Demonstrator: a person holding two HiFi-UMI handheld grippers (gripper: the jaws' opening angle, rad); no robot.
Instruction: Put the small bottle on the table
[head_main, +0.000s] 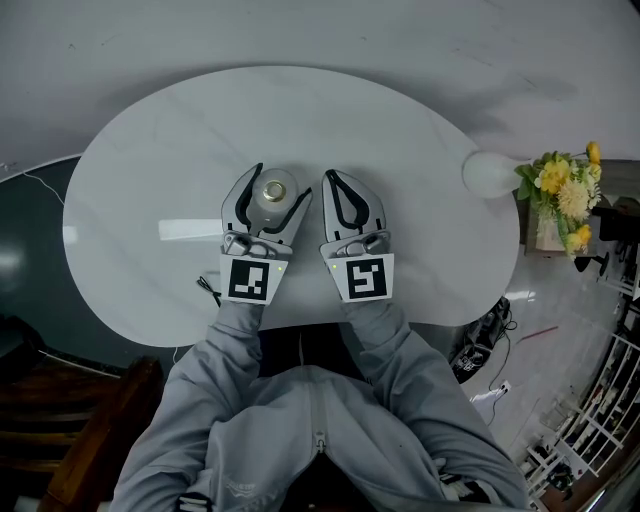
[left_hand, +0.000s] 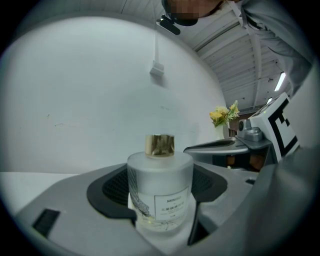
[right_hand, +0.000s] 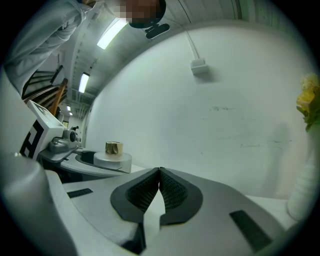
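A small frosted glass bottle (head_main: 274, 196) with a gold cap sits upright between the jaws of my left gripper (head_main: 276, 183), over the white oval table (head_main: 150, 160). In the left gripper view the bottle (left_hand: 160, 192) fills the gap between the dark pads, which press on both its sides. My right gripper (head_main: 339, 186) lies beside it to the right, its jaws meeting at the tips with nothing between them (right_hand: 159, 172). From the right gripper view the bottle's cap (right_hand: 113, 148) shows at the left.
A white vase of yellow flowers (head_main: 560, 195) stands off the table's right end, next to a round white lamp shade (head_main: 488, 172). A bright reflection strip (head_main: 190, 229) lies on the tabletop left of the left gripper. The person's grey sleeves (head_main: 300, 400) fill the near side.
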